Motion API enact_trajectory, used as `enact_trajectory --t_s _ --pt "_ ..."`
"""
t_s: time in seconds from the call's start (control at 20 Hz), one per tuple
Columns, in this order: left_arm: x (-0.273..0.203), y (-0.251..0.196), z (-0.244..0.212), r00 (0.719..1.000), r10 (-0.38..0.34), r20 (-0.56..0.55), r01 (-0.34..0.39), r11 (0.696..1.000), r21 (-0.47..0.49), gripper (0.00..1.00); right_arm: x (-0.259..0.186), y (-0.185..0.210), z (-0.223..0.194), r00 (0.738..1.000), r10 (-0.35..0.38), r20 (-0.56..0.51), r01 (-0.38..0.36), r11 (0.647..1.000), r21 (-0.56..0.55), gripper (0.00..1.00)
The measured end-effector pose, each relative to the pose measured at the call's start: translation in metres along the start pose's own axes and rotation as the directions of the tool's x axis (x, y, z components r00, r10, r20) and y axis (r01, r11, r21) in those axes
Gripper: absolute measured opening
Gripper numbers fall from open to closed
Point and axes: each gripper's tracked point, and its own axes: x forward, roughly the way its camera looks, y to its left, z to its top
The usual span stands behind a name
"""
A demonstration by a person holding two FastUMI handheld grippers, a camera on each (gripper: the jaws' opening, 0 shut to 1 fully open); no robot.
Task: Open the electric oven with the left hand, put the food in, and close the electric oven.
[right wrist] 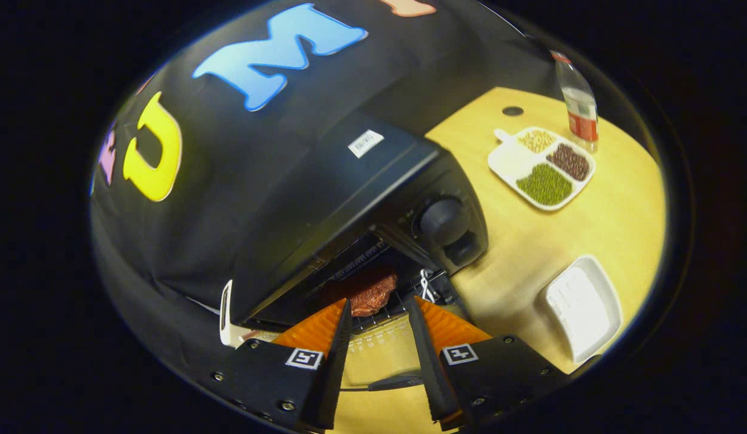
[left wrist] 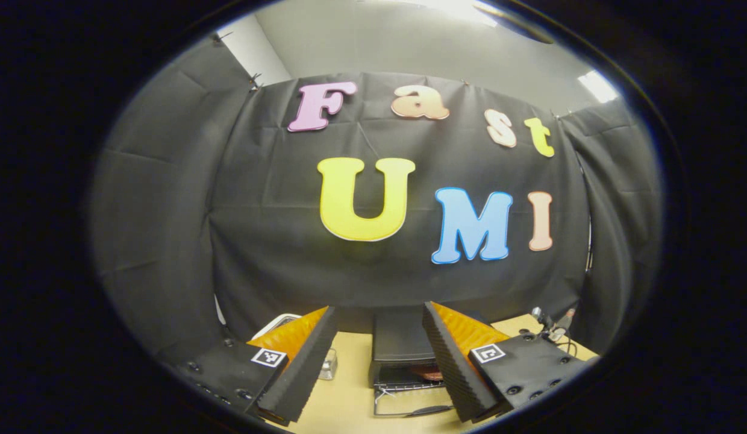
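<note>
Two grippers hang spread apart, gripping nothing. In the right gripper view, the right gripper [right wrist: 379,337] points at the black electric oven [right wrist: 349,199], whose door [right wrist: 382,361] lies folded down just beyond its fingertips. The reddish-brown food [right wrist: 367,292] sits on the rack inside. Beside the oven, on the wooden table [right wrist: 596,223], rest a divided tray of beans [right wrist: 542,166], a bottle [right wrist: 578,108] and a white dish [right wrist: 581,307]. In the left gripper view, the left gripper [left wrist: 379,355] hovers higher, well back from the oven.

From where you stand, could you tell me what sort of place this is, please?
Most likely a staged recording booth, not a home kitchen: black cloth wall drapes behind a light wooden table carrying a small electric oven, open with food inside, and a divided dish of beans.
</note>
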Motion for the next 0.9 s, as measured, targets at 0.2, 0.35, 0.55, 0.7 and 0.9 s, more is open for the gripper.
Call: enact_trajectory --t_s 0.2,0.35,0.55,0.7,0.9 --pt "0.001 -0.022 -0.005 0.999 -0.032 -0.004 0.032 0.999 -0.005 0.9 -0.061 -0.014 0.053 0.985 -0.017 0.174 0.057 0.971 -0.23 0.58" --pt "0.002 -0.043 -0.007 0.998 -0.059 -0.002 0.058 0.998 -0.021 1.0 -0.114 -0.013 0.092 0.95 0.019 0.312 0.089 0.941 -0.328 0.58" --pt "-0.001 -0.066 -0.005 0.995 -0.099 0.005 0.099 0.995 -0.009 1.0 -0.198 0.007 0.144 0.86 0.112 0.498 0.108 0.913 -0.393 0.58" --pt "-0.003 -0.084 -0.006 0.993 -0.122 0.006 0.122 0.993 -0.005 1.0 -0.251 0.017 0.169 0.799 0.154 0.581 0.122 0.905 -0.408 0.58" --pt "-0.007 -0.105 0.007 0.989 -0.144 0.032 0.144 0.989 -0.015 1.0 -0.287 0.017 0.187 0.746 0.174 0.642 0.149 0.897 -0.417 0.88"
